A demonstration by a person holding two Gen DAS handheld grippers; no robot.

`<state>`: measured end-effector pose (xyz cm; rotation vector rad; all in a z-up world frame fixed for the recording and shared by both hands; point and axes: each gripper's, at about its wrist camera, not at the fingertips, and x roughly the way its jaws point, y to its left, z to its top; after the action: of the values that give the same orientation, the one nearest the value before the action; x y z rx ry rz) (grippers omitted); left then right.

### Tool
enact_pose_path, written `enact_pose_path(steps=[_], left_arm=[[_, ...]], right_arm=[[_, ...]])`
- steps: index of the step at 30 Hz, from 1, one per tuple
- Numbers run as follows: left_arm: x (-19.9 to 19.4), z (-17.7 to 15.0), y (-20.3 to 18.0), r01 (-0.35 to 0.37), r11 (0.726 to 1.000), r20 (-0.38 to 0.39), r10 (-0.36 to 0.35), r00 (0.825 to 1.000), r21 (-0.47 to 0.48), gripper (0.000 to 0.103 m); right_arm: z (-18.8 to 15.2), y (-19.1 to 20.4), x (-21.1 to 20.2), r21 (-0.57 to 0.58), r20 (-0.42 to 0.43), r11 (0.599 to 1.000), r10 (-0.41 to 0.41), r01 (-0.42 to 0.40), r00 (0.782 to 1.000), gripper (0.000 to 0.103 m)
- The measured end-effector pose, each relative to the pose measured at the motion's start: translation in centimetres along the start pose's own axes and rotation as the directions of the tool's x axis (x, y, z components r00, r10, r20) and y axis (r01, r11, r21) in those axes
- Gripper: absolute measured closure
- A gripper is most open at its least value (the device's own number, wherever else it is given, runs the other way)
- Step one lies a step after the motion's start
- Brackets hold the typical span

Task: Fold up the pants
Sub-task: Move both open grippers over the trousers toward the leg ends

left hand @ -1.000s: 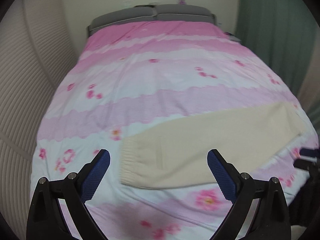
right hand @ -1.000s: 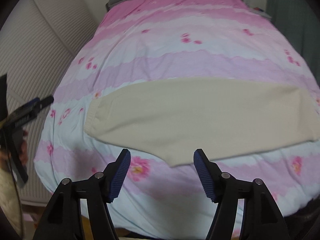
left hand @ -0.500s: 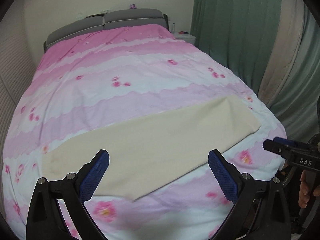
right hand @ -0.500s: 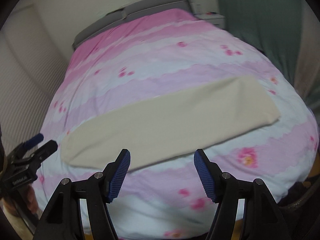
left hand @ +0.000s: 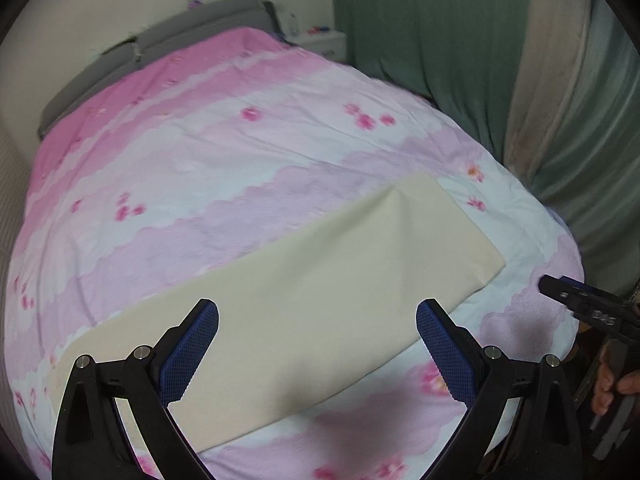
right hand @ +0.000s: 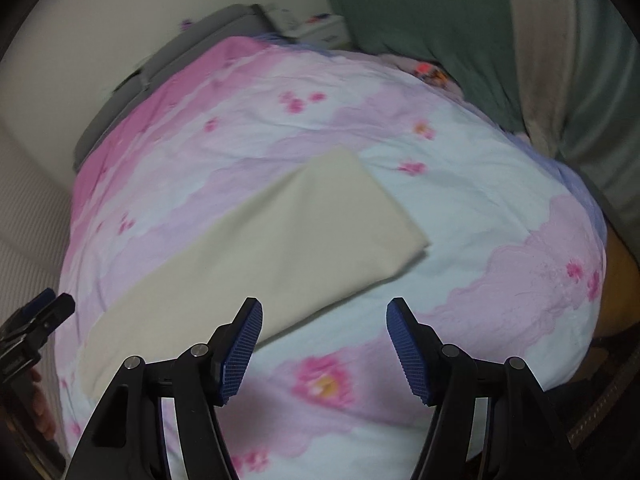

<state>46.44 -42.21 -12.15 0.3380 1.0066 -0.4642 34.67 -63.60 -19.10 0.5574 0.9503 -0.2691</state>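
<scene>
1. Here, the cream pants (left hand: 304, 296) lay flat on the bed (left hand: 240, 152), stretched ahead of both tongs.
2. The left tongs (left hand: 317, 354) stood released, gripping nothing.
3. The right tongs (right hand: 324, 350) were likewise released, empty, having just narrowed slightly.

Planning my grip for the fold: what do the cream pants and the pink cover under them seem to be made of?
Pants: soft, matte, probably knit or fleece; thick rounded edges, no sheen. Cover: thin printed woven fabric, likely cotton; fine wrinkles show. Blur leaves both uncertain.
</scene>
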Motion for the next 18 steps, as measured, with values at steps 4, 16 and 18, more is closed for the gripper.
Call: enact_pose_path(steps=[4, 16, 18], left_arm=[[3.8, 2.0, -3.8, 0.043, 0.998, -0.048, -0.041, 0.998, 0.052, 0.002], [10.2, 2.8, -8.8, 0.112, 0.99, -0.162, -0.097, 0.982, 0.091, 0.002], [10.4, 2.5, -8.9, 0.119, 0.989, -0.174, -0.102, 0.979, 0.09, 0.002]], right_arm=[[1.6, -4.2, 3.9, 0.063, -0.023, 0.998, -0.018, 0.019, 1.0, 0.052], [3.4, -10.8, 15.3, 0.262, -0.171, 0.965, 0.02, 0.026, 0.985, 0.078], [3.6, -11.1, 15.6, 0.259, -0.163, 0.966, 0.04, 0.004, 0.986, 0.09]])
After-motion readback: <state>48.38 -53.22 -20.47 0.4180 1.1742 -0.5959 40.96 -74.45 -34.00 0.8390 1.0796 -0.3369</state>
